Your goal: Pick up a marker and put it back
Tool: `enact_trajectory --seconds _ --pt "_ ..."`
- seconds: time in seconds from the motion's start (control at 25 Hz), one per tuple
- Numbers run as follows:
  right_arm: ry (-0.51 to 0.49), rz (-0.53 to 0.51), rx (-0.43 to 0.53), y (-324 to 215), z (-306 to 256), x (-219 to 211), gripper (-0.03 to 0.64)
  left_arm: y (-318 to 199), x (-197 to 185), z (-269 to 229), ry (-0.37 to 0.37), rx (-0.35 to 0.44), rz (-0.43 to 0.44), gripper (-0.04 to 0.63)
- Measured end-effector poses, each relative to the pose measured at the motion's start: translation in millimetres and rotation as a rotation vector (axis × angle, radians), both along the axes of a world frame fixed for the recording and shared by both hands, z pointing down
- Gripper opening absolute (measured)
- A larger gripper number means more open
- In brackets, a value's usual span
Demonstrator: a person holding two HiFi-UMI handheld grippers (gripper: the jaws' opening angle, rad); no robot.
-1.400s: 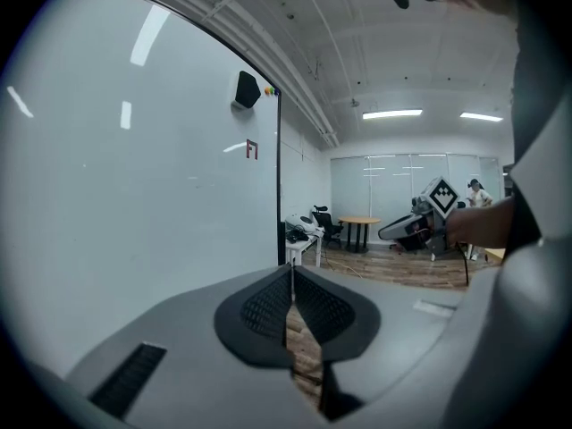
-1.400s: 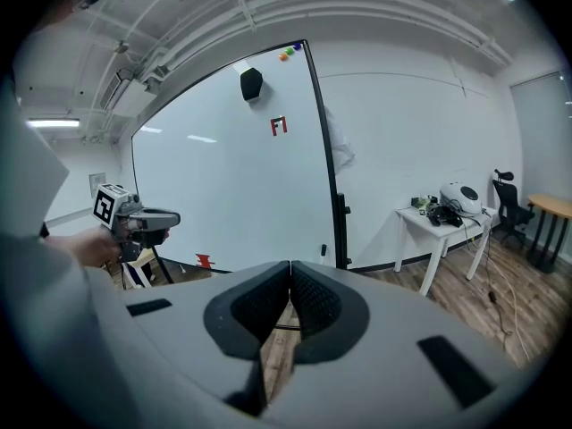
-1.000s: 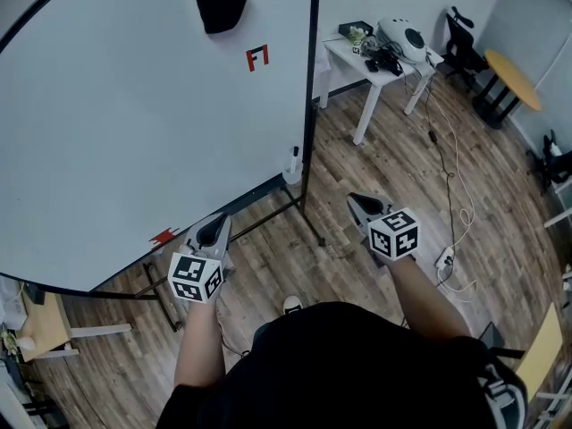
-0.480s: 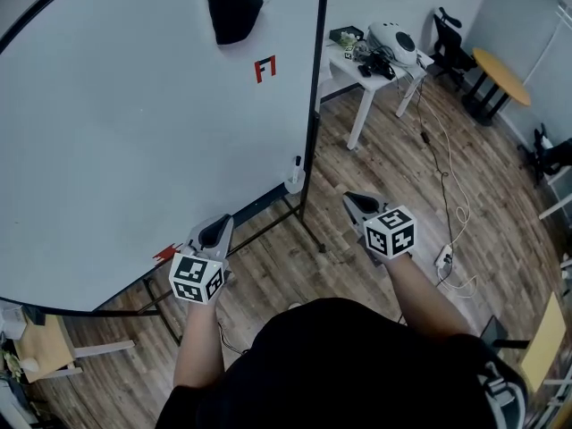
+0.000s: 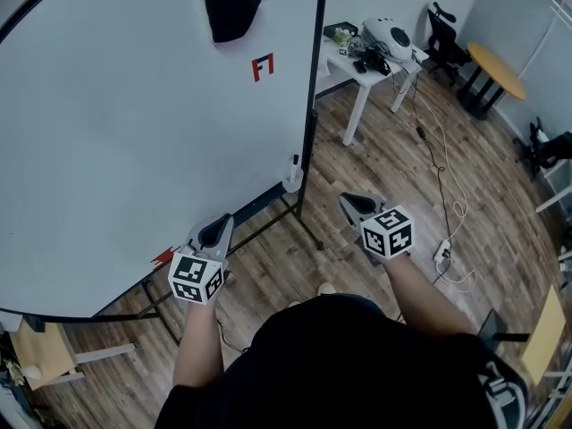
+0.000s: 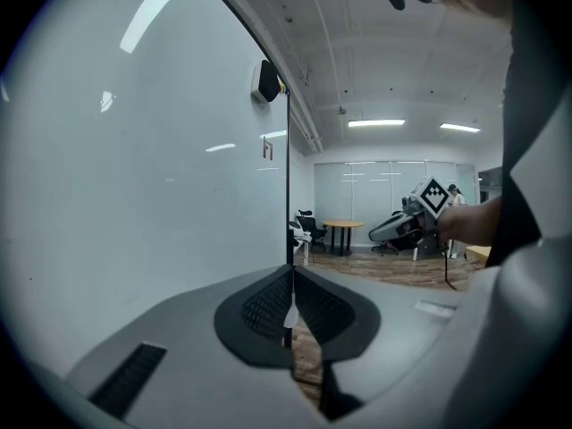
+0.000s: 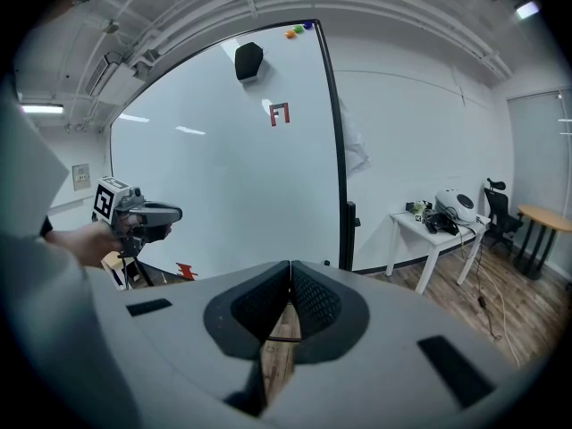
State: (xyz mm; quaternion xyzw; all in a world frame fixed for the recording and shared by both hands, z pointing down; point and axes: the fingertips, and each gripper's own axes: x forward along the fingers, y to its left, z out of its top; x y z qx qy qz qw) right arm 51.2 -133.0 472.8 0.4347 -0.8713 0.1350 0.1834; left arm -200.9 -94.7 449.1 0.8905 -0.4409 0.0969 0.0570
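A marker stands upright in a small white holder at the lower right corner of the big whiteboard. In the right gripper view the marker shows as a dark piece on the board's black edge. My left gripper is shut and empty, low in front of the board and left of the marker. To the marker's right, over the wooden floor, my right gripper is also shut on nothing. Each gripper's own view shows its pads meeting. A black eraser and a red mark sit high on the board.
The board's black stand legs spread over the floor between the grippers. A white table with gear stands behind the board's edge. Cables and a power strip lie at the right. A round yellow table and an office chair stand farther back.
The head view has shifted slightly. Both grippers stay shut and hold almost the same place; the right one has drifted a little left.
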Motion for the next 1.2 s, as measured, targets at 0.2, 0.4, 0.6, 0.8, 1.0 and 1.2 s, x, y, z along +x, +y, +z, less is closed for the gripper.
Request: enact_trajectory --seconds 0.2,0.4,0.6,0.8,1.0,1.2 --pt "-0.008 0.004 -0.005 -12.9 4.3 3.6 -0.003 -14.1 3.4 -2.1 -0.007 0.01 0.002 0.02" --pt "-0.016 -0.007 -0.002 -32.8 6.7 7.5 -0.003 -31.3 10.4 -3.4 -0.016 0.019 -0.006 0.02" --pt "-0.029 -0.029 -0.003 -64.6 7.0 8.8 -0.003 -55.5 11.0 -5.1 -0.029 0.013 -0.036 0.02" --pt "-0.035 -0.066 -0.014 -98.5 10.5 6.4 -0.003 -78.7 14.6 -3.4 -0.039 0.0 -0.066 0.02" --pt "-0.036 -0.108 -0.027 -133.2 16.1 2.3 -0.003 -100.3 19.3 4.9 -0.04 -0.024 -0.094 0.02" --pt "-0.036 -0.141 -0.041 -159.0 23.1 -1.4 -0.003 -115.8 18.5 11.9 -0.037 -0.042 -0.125 0.02"
